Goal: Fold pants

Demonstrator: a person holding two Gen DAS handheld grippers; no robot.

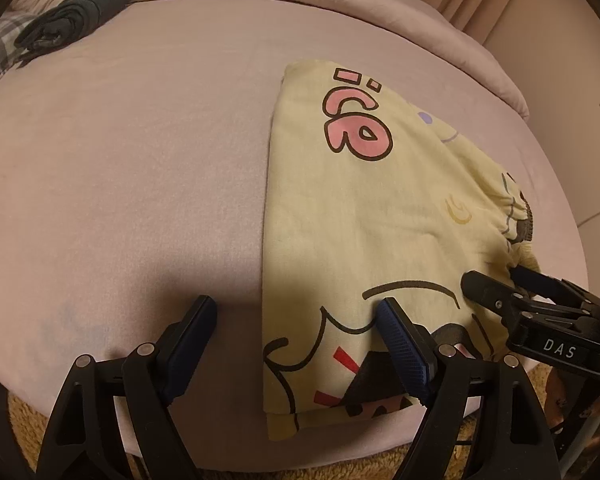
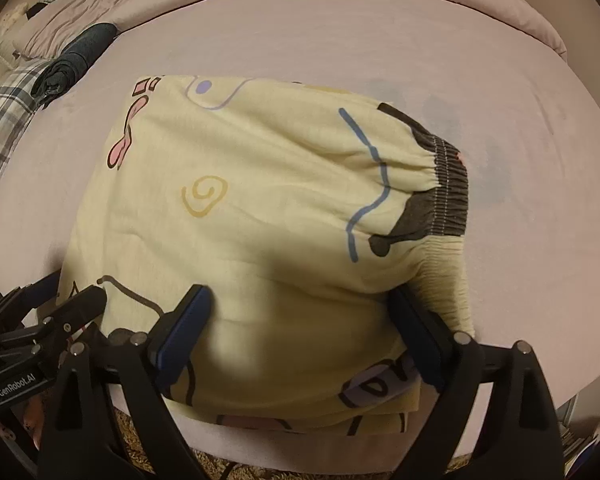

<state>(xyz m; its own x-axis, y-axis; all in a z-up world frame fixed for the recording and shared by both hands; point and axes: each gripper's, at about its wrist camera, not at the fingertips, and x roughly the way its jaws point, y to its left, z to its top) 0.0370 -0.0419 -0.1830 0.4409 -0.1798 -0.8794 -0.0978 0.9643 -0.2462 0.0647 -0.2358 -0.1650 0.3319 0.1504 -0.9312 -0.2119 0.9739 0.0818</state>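
Observation:
The pale yellow cartoon-print pants (image 1: 364, 216) lie folded on the pink bed sheet (image 1: 140, 168), elastic waistband to the right (image 2: 444, 184). My left gripper (image 1: 300, 320) is open, low over the pants' near left edge; one finger is over the sheet, the other over the fabric. My right gripper (image 2: 300, 308) is open, jaws spread wide over the near part of the pants (image 2: 260, 200), by the waistband corner. Each gripper shows in the other's view: the right one (image 1: 500, 284) at the right edge, the left one (image 2: 72, 292) at the lower left.
A rolled dark garment (image 1: 76, 16) lies at the bed's far left, also in the right wrist view (image 2: 76, 60), beside plaid cloth (image 2: 4, 128). A pink duvet (image 1: 340, 4) runs along the far edge. A brown shaggy rug (image 1: 24, 412) lies below the near edge.

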